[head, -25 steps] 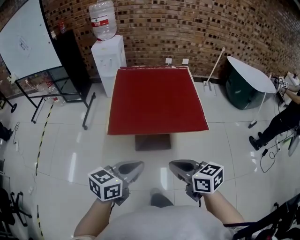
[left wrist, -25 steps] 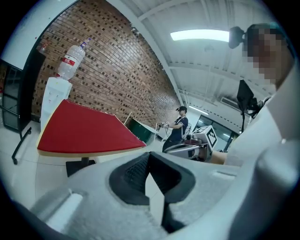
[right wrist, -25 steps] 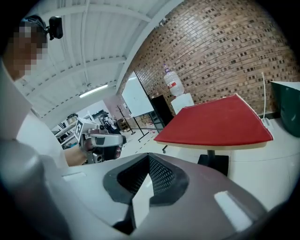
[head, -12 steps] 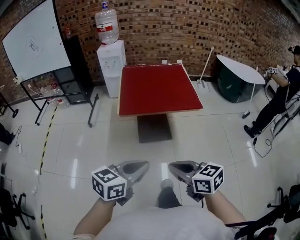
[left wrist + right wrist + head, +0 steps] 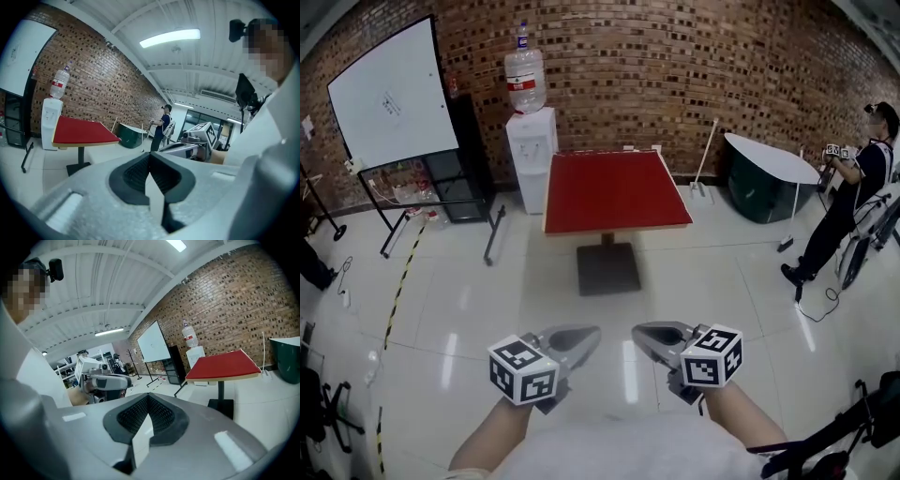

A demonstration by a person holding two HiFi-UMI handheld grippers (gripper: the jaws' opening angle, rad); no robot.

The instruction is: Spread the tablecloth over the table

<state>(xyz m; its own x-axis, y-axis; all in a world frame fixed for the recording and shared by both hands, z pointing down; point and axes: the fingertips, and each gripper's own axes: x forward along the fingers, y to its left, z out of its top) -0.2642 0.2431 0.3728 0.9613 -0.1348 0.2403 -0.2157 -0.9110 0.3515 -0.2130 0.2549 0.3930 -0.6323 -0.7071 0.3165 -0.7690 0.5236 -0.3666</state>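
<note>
- Nearest, the left tool and the right tool hung side by side close to the person's body. Each had its jaws pressed together with nothing between them.
- Beyond them lay a broad stretch of glossy floor, so both tools were well apart from the work.
- The red tablecloth lay flat on the tabletop and reached every edge that could be seen. A tan rim showed under the near and right edges, so there seemed to be little or no overhang there.
- Judged from that, the spreading looked finished, or nearly so.
- With so little cloth hanging over the near edge, a bump or a draught might slide or ruck it and bare a corner.
- The far edge was too foreshortened to check. A fold left there would go uncorrected unless the tools were brought back.
- The water dispenser stood just beside the far left corner, so a tug on the cloth that way could snag it.
</note>
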